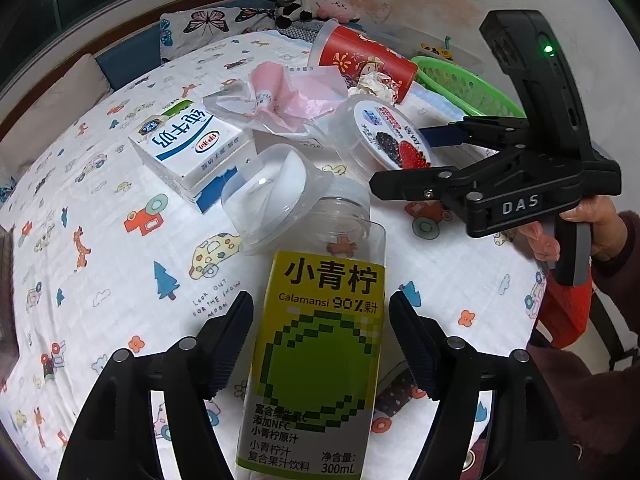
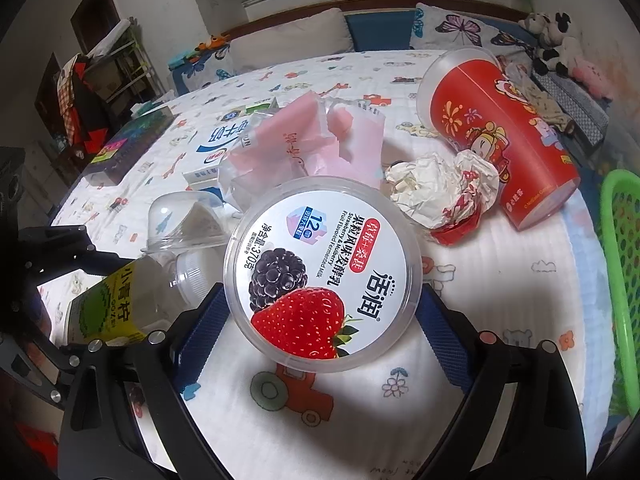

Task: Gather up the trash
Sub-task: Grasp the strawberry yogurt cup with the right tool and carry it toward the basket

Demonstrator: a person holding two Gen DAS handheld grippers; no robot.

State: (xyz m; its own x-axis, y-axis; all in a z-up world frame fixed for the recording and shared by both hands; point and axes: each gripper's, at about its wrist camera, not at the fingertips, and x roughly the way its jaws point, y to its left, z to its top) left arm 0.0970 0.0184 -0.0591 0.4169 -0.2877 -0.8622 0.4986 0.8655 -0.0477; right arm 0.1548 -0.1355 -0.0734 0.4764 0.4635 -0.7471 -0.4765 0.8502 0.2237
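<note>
Left to right across the patterned bedcover (image 1: 120, 280): milk carton (image 1: 188, 152) lying flat, stiff card, probably empty and light, easy to pinch across its narrow sides. Next a clear plastic dome cup (image 1: 272, 196), thin and slick, likely to crush or squirt out, so grip at the rim. Just in front of it the juice bottle (image 1: 320, 360) lies on its side between the left gripper (image 1: 322, 344) fingers, which are spread wide on both sides of the label, gaps visible, not touching. Bottle looks empty: light, smooth, round, will roll; close across the labelled mid-body, not the neck. Behind, pink wrapper (image 1: 296, 96), soft, floppy. Then the yogurt tub (image 2: 320, 272), tipped with lid facing the camera, sitting between the right gripper (image 2: 320, 316) blue pads, also wide apart; contact cannot be told. Rigid wall, squeeze the sides below the lid. Crumpled paper (image 2: 444, 192) and red cup (image 2: 496, 136) touching; green basket (image 2: 620, 264) far right, likely the drop spot.
</note>
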